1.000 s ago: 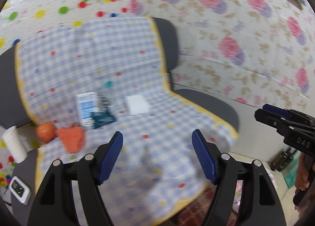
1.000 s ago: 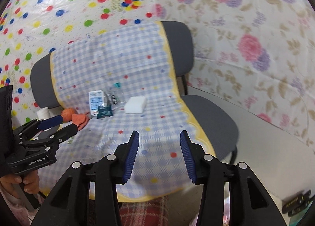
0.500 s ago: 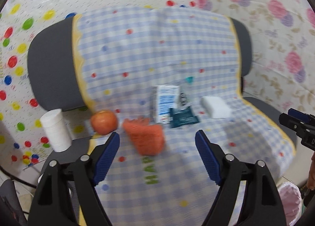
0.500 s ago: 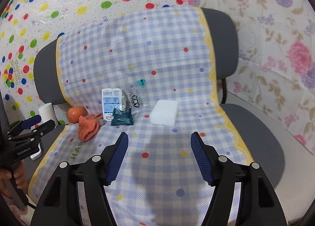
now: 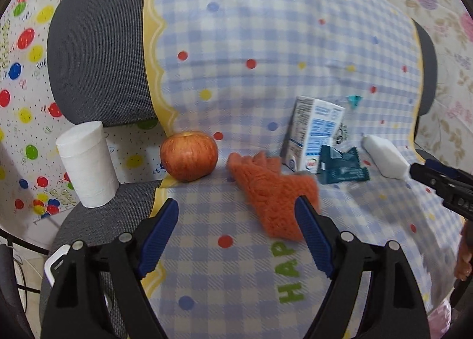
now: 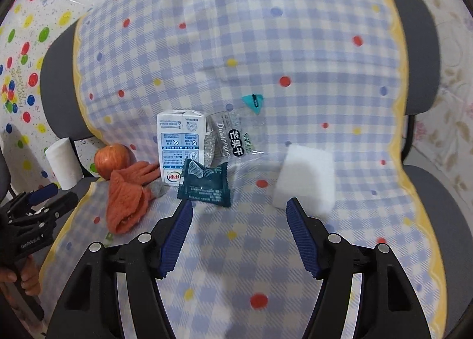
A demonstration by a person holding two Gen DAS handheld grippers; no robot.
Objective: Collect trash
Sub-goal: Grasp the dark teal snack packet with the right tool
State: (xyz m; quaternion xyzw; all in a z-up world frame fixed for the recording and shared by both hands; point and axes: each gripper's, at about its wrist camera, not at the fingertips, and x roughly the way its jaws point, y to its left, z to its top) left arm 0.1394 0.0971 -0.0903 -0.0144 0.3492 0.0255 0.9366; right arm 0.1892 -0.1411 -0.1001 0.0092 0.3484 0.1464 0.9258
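Trash lies in a small cluster on the checked cloth (image 6: 295, 43) over the chair (image 5: 97, 52), at the fold where seat meets back, nearer the seat's left edge than its right. A white and blue carton (image 6: 180, 149) stands upright; a dark teal wrapper (image 6: 204, 185) leans against its foot, a clear printed packet (image 6: 233, 138) lies just beside it, and a small teal scrap (image 6: 253, 102) sits a little up the back. All of it looks light. The wrapper and packet are thin, crinkly film, probably slick, and likely to slide or buckle, so a pinch on a raised edge or corner should serve better than pressing flat. The carton is stiffer but may crush if empty; its two broad faces seem the natural hold. An apple (image 5: 189, 155), an orange cloth (image 5: 272, 191), a white sponge (image 6: 304, 173) and a paper roll (image 5: 85, 164) near the left edge do not look like trash. The left gripper (image 5: 236, 235) hangs over the seat's front left with fingers wide and nothing between them, the orange cloth just beyond. The right gripper (image 6: 239, 235) faces the wrapper, fingers moderately wide and empty.
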